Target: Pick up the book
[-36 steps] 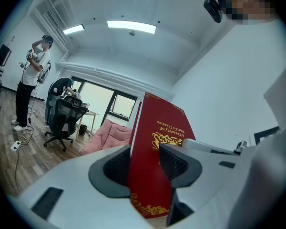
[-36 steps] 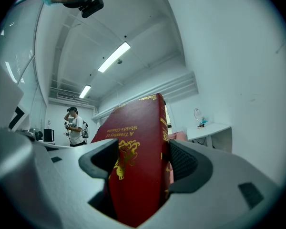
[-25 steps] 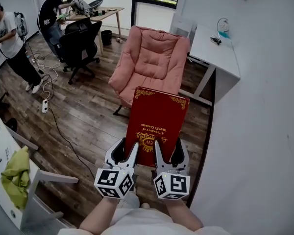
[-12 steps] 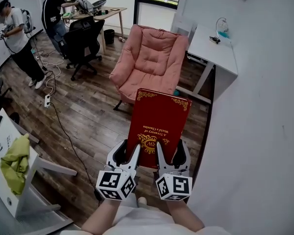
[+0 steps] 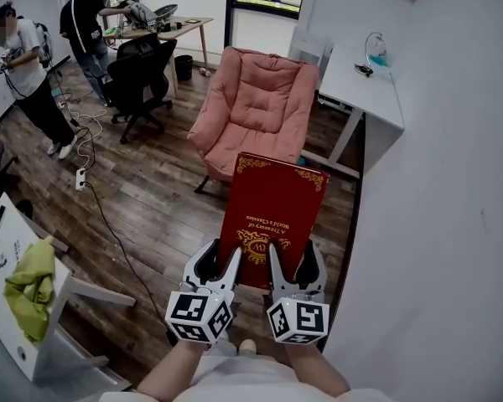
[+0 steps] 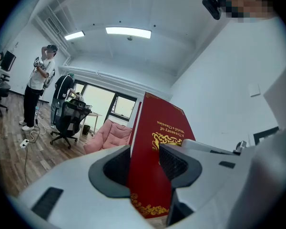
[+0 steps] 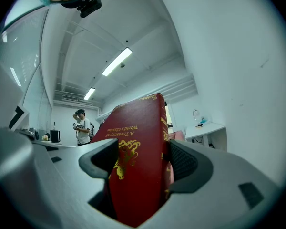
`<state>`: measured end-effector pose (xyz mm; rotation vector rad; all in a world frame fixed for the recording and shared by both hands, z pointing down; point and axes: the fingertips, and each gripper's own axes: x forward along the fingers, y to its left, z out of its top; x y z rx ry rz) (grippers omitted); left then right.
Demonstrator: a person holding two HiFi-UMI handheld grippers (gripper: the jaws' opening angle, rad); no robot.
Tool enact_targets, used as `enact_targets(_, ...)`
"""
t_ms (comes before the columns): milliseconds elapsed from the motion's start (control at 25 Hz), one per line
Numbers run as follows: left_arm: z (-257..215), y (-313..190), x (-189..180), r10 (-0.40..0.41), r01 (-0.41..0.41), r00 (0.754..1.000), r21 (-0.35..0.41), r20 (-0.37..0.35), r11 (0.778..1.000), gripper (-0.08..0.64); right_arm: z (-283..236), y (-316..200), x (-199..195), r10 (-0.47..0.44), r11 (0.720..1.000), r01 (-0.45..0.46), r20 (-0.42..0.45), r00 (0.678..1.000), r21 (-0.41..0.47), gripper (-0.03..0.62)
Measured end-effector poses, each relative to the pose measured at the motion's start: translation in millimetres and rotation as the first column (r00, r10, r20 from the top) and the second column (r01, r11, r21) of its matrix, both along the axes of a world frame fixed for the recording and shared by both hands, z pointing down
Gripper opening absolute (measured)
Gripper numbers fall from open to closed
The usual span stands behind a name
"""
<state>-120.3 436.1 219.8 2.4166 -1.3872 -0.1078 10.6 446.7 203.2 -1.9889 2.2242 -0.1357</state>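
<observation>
A large red book (image 5: 271,212) with gold ornaments and gold lettering is held up in the air above the wooden floor, its cover toward the head view. My left gripper (image 5: 218,262) is shut on its near left edge and my right gripper (image 5: 287,262) is shut on its near right edge, side by side. In the left gripper view the book (image 6: 155,161) stands clamped edge-on between the pads. In the right gripper view the same book (image 7: 136,166) fills the gap between the pads.
A pink armchair (image 5: 256,107) stands ahead, a white desk (image 5: 365,86) at the right by the white wall. Black office chairs (image 5: 138,69) and two people (image 5: 21,65) are at the far left. A white table (image 5: 21,308) with a green cloth sits near left. Cables lie on the floor.
Both grippers and the book have shifted a little forward together, toward the armchair and desk; the grip is unchanged. The people at the left have moved slightly.
</observation>
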Motion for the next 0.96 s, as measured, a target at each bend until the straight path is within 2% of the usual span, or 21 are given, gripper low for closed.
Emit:
enact_targets(640,4.8,-5.8,-15.2,0.009,-0.01,1.0,-0.013,-0.015,1.0,0.175,3.4,-5.7,-15.4,-0.002,1.0,0.002,-0.005,1.0,-0.013,0.337)
enact_targets(840,10.7,-1.4,8.1,0.005,-0.006,1.0,-0.017,-0.014,1.0,0.175,9.6,-1.7,8.2,-0.007,1.0,0.007,-0.001,1.0,-0.016,0.337)
enact_targets(960,11.3,-0.1,10.0,0.004,-0.005,1.0,-0.019,-0.014,1.0,0.173,10.1,-0.5,10.1,-0.008,1.0,0.008,-0.002,1.0,-0.017,0.337)
